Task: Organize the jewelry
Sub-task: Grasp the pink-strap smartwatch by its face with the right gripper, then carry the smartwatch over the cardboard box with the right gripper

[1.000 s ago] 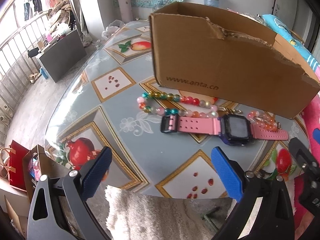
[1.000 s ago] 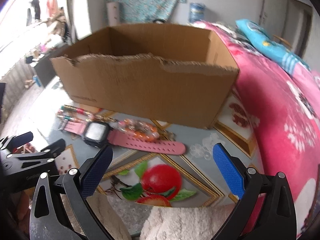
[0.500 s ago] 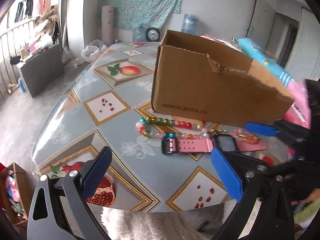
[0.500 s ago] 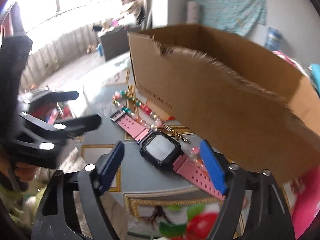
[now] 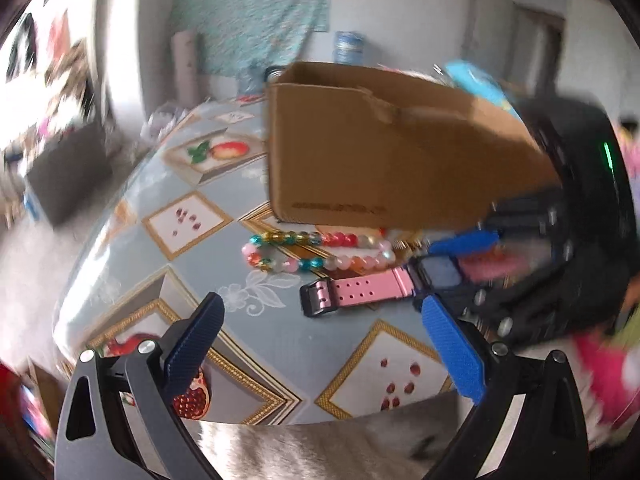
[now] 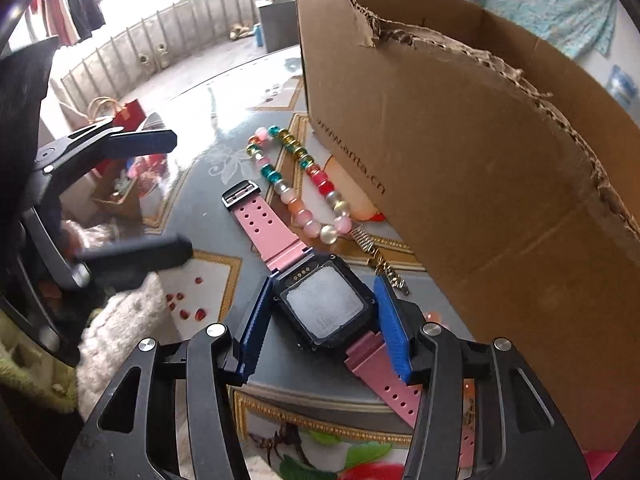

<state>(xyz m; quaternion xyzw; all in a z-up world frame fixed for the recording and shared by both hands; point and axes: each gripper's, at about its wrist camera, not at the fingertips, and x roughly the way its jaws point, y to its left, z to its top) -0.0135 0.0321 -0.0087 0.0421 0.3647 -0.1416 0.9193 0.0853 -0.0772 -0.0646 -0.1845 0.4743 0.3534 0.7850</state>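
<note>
A pink-strapped watch (image 6: 326, 306) with a black square face lies on the table beside a colourful bead bracelet (image 6: 300, 184). My right gripper (image 6: 322, 328) is shut on the watch face, one blue pad on each side. The watch (image 5: 360, 292) and beads (image 5: 320, 250) also show in the left wrist view, with the right gripper (image 5: 460, 268) around the watch. My left gripper (image 5: 324, 356) is open and empty, hovering before the table's near edge. A brown cardboard box (image 6: 480, 140) stands just behind the jewelry.
A small gold chain (image 6: 380, 260) lies between the watch and the box. The table (image 5: 168, 216) has a fruit-patterned cloth. A fluffy white fabric (image 6: 120, 320) lies at its near edge. The left gripper (image 6: 132, 200) shows at the left of the right wrist view.
My right gripper has moved in over the watch and closed its pads onto the watch face. My left gripper has shifted slightly, staying open.
</note>
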